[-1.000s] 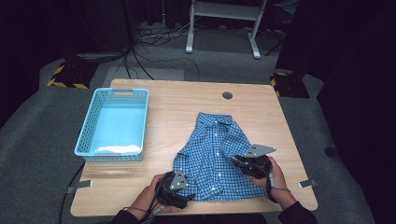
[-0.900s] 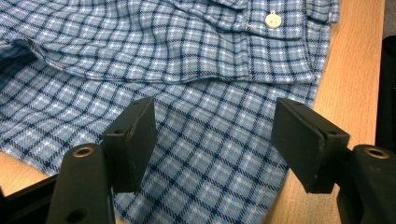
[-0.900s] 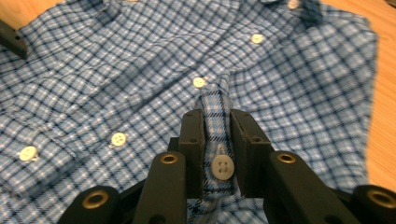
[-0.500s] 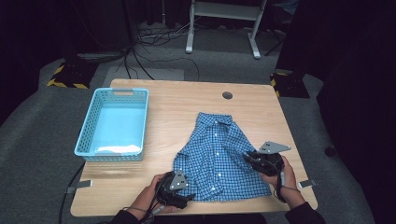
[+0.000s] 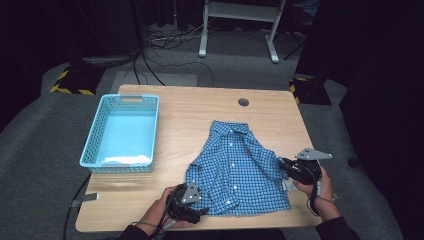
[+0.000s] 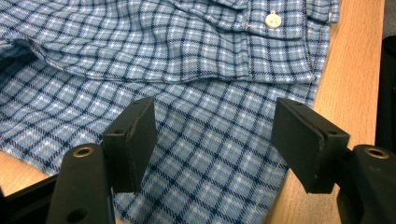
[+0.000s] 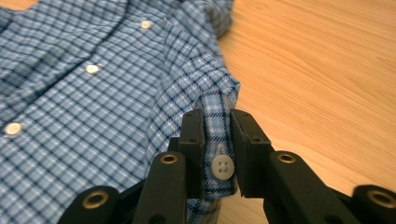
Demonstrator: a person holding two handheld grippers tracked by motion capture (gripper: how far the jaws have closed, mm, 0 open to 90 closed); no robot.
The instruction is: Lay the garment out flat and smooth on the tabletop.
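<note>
shirt (image 5: 235, 167) is lying buttoned and mostly flat near the table's (image 5: 200, 107) front edge, folding seemingly just beginning: right gripper (image 7: 217, 135) is pinching a sleeve cuff, left gripper (image 6: 215, 135) is hovering spread over the hem.

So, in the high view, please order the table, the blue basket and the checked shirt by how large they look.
1. table
2. checked shirt and blue basket: they look alike, so no ranking.

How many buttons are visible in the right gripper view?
4: three white buttons on the shirt front, at and; one grey cuff button between the closed jaws. Others may be hidden.
</note>
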